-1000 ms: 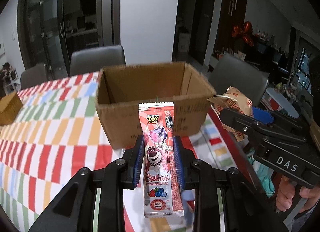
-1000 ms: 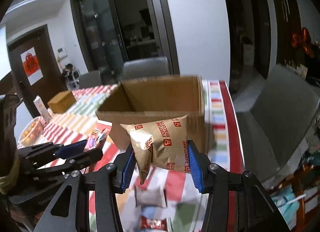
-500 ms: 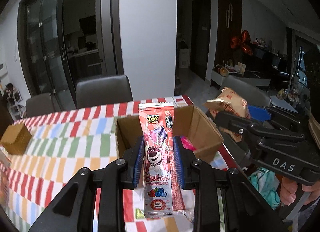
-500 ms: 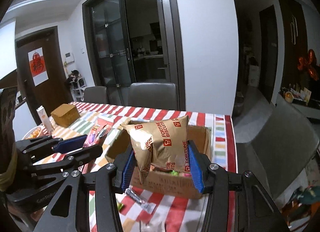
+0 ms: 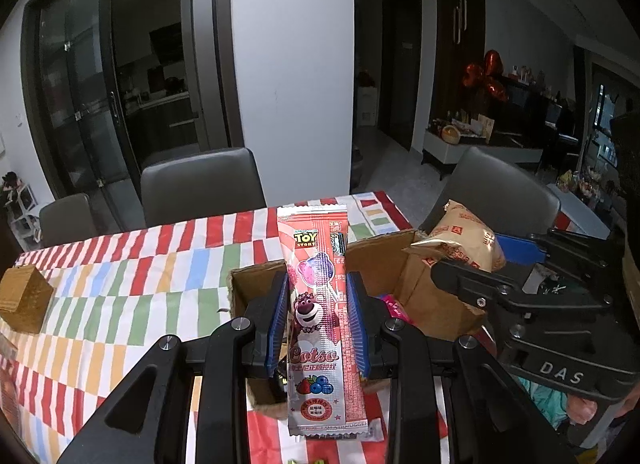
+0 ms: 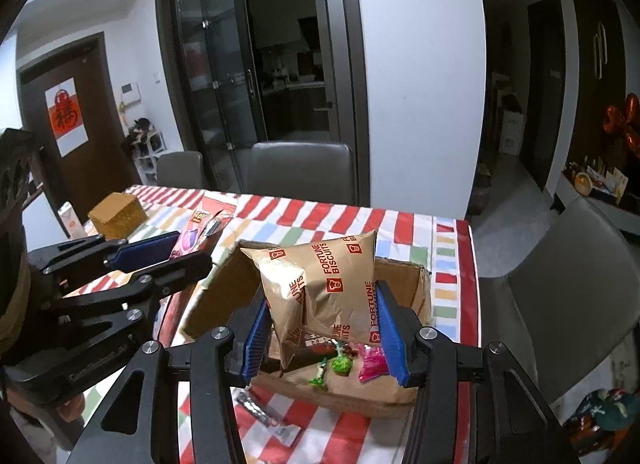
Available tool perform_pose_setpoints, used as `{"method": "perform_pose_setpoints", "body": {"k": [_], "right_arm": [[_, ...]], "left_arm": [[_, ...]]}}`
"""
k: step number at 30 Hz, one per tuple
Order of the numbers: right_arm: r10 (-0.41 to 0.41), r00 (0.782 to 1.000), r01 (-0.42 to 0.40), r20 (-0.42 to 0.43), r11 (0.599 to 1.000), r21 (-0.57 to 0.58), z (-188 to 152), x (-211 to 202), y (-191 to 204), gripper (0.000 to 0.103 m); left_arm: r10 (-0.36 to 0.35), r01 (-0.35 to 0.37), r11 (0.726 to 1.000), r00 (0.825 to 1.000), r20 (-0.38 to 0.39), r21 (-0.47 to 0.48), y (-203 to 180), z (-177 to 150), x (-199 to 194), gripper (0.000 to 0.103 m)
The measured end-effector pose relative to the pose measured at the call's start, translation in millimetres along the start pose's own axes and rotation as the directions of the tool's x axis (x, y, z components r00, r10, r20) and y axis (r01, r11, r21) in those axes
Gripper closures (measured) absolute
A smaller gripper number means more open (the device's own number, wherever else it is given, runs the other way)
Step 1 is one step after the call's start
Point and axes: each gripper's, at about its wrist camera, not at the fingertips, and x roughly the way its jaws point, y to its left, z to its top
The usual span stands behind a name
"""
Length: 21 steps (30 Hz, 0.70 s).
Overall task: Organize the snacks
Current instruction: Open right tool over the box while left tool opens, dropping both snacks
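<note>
Left wrist view: the desk (image 5: pixel 120 304), under a cloth of red, white, green, blue and yellow checks, fills the lower field, with grey chairs (image 5: pixel 200 188) along its far edge. An open cardboard box (image 5: pixel 424 296) stands on it near the right edge. The left gripper (image 5: pixel 318 320) is clenched on a pink Lotso lollipop packet (image 5: pixel 320 324), held upright between the blue pads, in front of and above the box opening. At right the right gripper (image 5: pixel 496 260) appears side-on, grasping a tan biscuit bag (image 5: pixel 468 240) over the box; part of a hand (image 5: pixel 580 412) shows beneath it. A small brown box (image 5: pixel 24 300) sits at the desk's left edge. Little of the cardboard box's contents is visible here beyond a pink scrap.

Right wrist view: the same desk (image 6: pixel 452 264) and cardboard box (image 6: pixel 360 392) appear from the other side. The right gripper (image 6: pixel 320 336) grasps the Fortune Biscuits bag (image 6: pixel 332 288) by its lower part, above the box interior. Shown only here are the box's contents: a green-wrapped candy (image 6: pixel 340 365) and a pink wrapper (image 6: pixel 372 364) lying on the bottom, and a small flat packet (image 6: pixel 268 416) on the cloth in front of the box. At left the left gripper (image 6: pixel 160 256) with the lollipop packet (image 6: pixel 192 236) is seen side-on, beyond it the brown box (image 6: pixel 118 214) and a small carton (image 6: pixel 72 220).
</note>
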Motion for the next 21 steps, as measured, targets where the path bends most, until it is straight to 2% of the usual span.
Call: {"method": "perform_pose_setpoints", "body": {"k": [6, 9, 10, 11, 12, 13, 21], "right_arm": [[-0.007, 0.999, 0.008, -0.036, 1.0, 0.023, -4.1, 24.8, -12.1, 0.053], [-0.006, 0.999, 0.008, -0.052, 0.999, 0.038, -4.0, 34.1, -16.8, 0.052], [-0.009, 0.998, 0.011, -0.054, 0.999, 0.04, -4.5, 35.5, -17.3, 0.05], [-0.015, 0.998, 0.017, -0.053, 0.999, 0.04, -4.7, 36.4, -17.6, 0.042], [-0.032, 0.998, 0.034, -0.06, 0.999, 0.035, -4.8, 37.6, -16.7, 0.039], [-0.04, 0.997, 0.042, -0.06, 0.999, 0.032, -5.5, 36.8, -15.6, 0.035], [-0.072, 0.997, 0.072, -0.002, 0.997, -0.017, -15.8, 7.3, 2.9, 0.032]], "left_arm": [[-0.004, 0.005, 1.0, 0.999, -0.041, 0.008, -0.9, 2.6, 24.5, 0.072], [0.001, -0.001, 1.0, 0.999, -0.036, 0.004, -0.6, 3.6, 25.9, 0.066], [0.015, -0.014, 1.0, 0.999, -0.031, 0.008, -1.1, 5.4, 25.1, 0.058], [0.031, -0.031, 1.0, 0.999, -0.022, 0.005, -0.1, 5.5, 23.2, 0.054], [0.047, -0.047, 0.999, 0.999, -0.017, -0.001, 1.6, 5.0, 20.6, 0.049], [0.059, -0.059, 0.998, 0.998, -0.016, -0.005, 3.3, 3.9, 17.4, 0.049], [0.093, -0.093, 0.995, 0.995, 0.017, -0.024, 7.9, -12.4, -21.3, 0.042]]}}
